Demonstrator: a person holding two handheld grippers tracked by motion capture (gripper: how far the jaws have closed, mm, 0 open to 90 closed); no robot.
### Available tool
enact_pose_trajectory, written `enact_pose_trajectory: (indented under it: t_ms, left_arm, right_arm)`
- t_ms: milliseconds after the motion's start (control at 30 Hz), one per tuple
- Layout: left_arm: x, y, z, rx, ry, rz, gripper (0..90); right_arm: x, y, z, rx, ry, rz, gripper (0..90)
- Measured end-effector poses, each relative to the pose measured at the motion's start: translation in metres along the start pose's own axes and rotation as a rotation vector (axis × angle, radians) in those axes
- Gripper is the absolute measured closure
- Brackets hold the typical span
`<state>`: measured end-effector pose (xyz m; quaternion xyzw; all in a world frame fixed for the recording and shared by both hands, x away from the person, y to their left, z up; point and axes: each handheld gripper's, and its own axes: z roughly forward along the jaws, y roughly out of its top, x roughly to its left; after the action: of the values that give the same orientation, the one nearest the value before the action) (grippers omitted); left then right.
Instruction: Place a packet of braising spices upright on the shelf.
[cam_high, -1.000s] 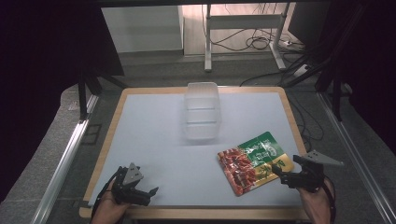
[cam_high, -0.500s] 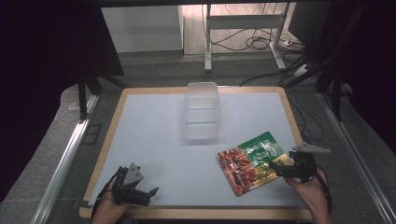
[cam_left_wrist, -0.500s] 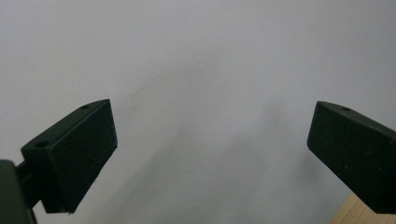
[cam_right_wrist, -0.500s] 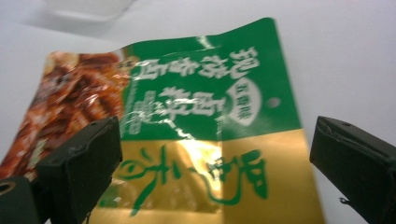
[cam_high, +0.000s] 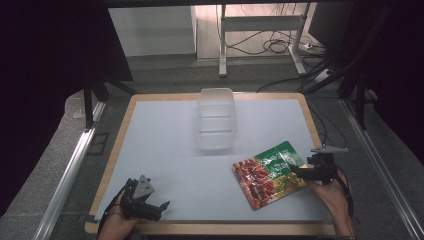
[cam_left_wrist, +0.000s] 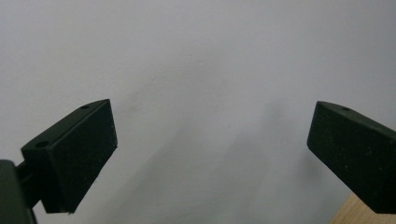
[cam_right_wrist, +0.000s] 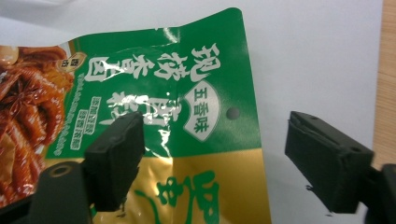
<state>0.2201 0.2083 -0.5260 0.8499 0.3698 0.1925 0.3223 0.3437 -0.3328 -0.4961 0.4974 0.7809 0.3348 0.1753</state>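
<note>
A food pouch (cam_high: 265, 174), printed green, gold and red, lies flat on the white mat at the front right. My right gripper (cam_high: 296, 171) is low over its right end. In the right gripper view one jaw stands over the pouch (cam_right_wrist: 187, 88) and the other over bare mat beyond its edge. The right gripper (cam_right_wrist: 215, 137) is open; its jaws have just been closing, with the pouch's edge between them and neither pad pressing on it. My left gripper (cam_high: 159, 208) rests at the front left. The left gripper (cam_left_wrist: 210, 135) is open over bare mat.
A clear plastic container (cam_high: 216, 119) stands at the middle back of the mat. The table has a wooden rim (cam_high: 112, 165). Desk legs and cables lie on the floor beyond the far edge.
My right gripper has slid left and slightly down onto the pouch's right end, and its jaws have narrowed. The left gripper has not moved.
</note>
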Motion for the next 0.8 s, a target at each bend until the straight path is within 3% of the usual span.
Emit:
enact_pose_trajectory:
  t_ms: [333, 400, 533, 667, 800]
  left_arm:
    - [-0.001, 0.0, 0.001, 0.005, 0.002, 0.01, 1.6]
    - [-0.001, 0.0, 0.001, 0.007, 0.003, 0.013, 1.5]
    - [-0.002, 0.001, 0.001, 0.009, 0.004, 0.017, 1.6]
    - [-0.002, 0.001, 0.001, 0.011, 0.006, 0.021, 1.6]
    - [-0.003, 0.001, 0.001, 0.012, 0.007, 0.023, 1.6]
  right_arm:
    - [-0.012, 0.007, 0.013, 0.028, 0.061, -0.011, 33.8]
    - [-0.013, 0.009, 0.016, 0.043, 0.086, -0.008, 39.6]
    - [-0.01, 0.012, 0.013, 0.05, 0.099, -0.021, 47.3]
    - [-0.006, 0.017, 0.004, 0.0, 0.149, -0.013, 53.0]
    - [0.006, 0.022, 0.007, 0.019, 0.148, -0.054, 55.0]
